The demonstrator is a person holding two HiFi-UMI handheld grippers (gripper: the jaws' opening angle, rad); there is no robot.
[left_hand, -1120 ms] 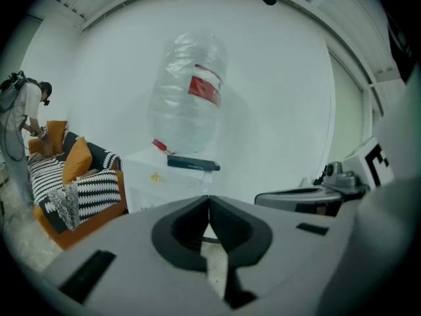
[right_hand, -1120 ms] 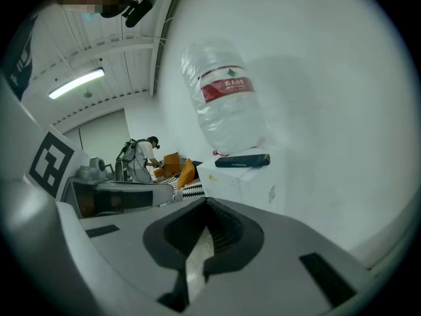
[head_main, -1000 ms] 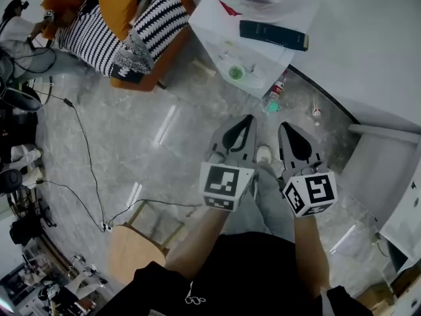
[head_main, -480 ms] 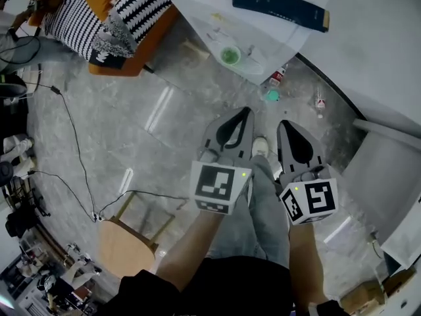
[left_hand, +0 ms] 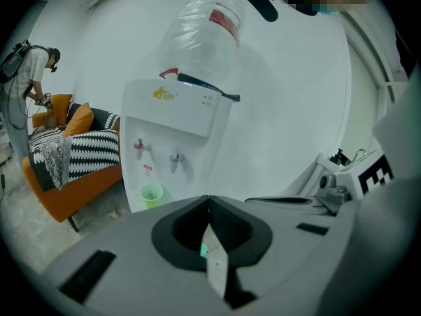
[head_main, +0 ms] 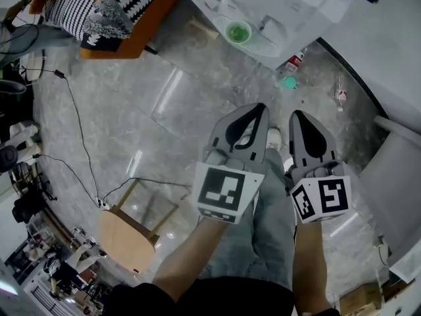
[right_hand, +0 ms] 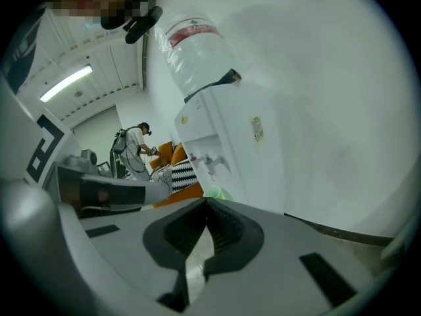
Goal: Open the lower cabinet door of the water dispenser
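The white water dispenser (left_hand: pixel 174 143) stands ahead of both grippers with a clear bottle (left_hand: pixel 204 38) on top and a green cup (left_hand: pixel 151 194) under its taps. In the right gripper view the dispenser (right_hand: pixel 223 143) shows its front and side. From the head view I see only its top and tap shelf (head_main: pixel 263 18). Its lower cabinet door is hidden behind the jaws. My left gripper (head_main: pixel 262 107) and right gripper (head_main: pixel 297 114) hang side by side above the floor, short of the dispenser. Both are shut and hold nothing: the left gripper (left_hand: pixel 208 198), the right gripper (right_hand: pixel 206 201).
An orange sofa (head_main: pixel 125 5) with striped cushions stands left of the dispenser. A wooden stool (head_main: pixel 128 232) and floor cables (head_main: pixel 72 130) lie to my left. Small bottles (head_main: pixel 294 63) sit on the floor by the dispenser's base. A white unit (head_main: pixel 401 196) stands at right. A person (left_hand: pixel 29 71) stands behind the sofa.
Both grippers have sunk together and stayed shut. In the head view the dispenser has slid toward the top edge and the stool has shifted a little right.
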